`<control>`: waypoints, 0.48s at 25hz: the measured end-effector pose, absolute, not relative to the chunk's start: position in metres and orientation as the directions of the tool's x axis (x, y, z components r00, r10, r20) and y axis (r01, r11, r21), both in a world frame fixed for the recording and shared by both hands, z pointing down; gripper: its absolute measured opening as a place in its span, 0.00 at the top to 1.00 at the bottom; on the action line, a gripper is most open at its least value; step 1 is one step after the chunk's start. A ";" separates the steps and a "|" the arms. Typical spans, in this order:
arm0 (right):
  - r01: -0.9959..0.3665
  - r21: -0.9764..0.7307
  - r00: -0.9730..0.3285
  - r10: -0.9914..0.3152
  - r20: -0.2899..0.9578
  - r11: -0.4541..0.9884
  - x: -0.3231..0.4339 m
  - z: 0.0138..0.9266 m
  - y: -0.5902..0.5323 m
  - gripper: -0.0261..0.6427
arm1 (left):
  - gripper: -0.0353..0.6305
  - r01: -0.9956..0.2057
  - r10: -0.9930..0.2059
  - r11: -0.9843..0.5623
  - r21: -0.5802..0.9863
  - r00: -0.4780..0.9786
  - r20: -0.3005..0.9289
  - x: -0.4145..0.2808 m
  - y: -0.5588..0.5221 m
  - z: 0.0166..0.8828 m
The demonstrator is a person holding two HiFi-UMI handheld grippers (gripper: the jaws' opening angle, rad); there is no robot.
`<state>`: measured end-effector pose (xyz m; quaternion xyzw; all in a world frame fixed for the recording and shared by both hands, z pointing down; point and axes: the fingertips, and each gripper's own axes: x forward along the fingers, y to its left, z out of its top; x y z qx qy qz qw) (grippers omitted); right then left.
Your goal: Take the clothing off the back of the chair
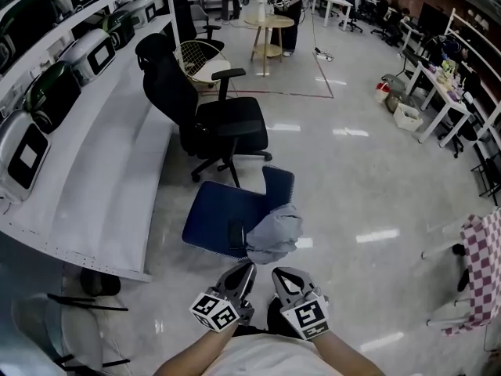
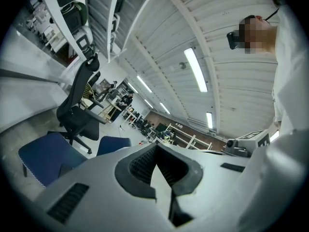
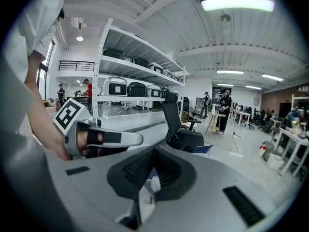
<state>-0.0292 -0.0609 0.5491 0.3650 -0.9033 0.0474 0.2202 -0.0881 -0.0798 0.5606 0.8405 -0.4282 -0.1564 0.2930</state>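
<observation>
A grey garment hangs bunched over the backrest of a blue chair in the middle of the head view. My left gripper and right gripper sit side by side just below it, both short of the cloth and touching nothing. Both are shut and hold nothing. In the left gripper view the blue chair shows low at the left past the shut left gripper. The right gripper looks toward the shelving, and a corner of the blue chair shows beyond it.
A black office chair stands right behind the blue one. A long white bench with shelves of cases runs along the left. A round wooden table and people are far back. A checked cloth hangs on a rack at the right.
</observation>
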 end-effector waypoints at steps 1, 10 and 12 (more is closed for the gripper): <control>-0.681 0.076 -0.636 -0.639 0.432 0.729 -0.026 0.549 -0.067 0.94 | 0.94 -0.631 -0.813 -0.460 0.625 0.583 -0.010 -0.086 -0.085 0.560; -0.684 0.058 -0.642 -0.637 0.427 0.727 0.009 0.549 -0.119 0.94 | 0.94 -0.631 -0.814 -0.445 0.636 0.580 0.006 -0.054 -0.138 0.566; -0.682 0.057 -0.645 -0.636 0.422 0.729 0.016 0.550 -0.132 0.94 | 0.94 -0.636 -0.815 -0.444 0.631 0.580 0.012 -0.046 -0.150 0.565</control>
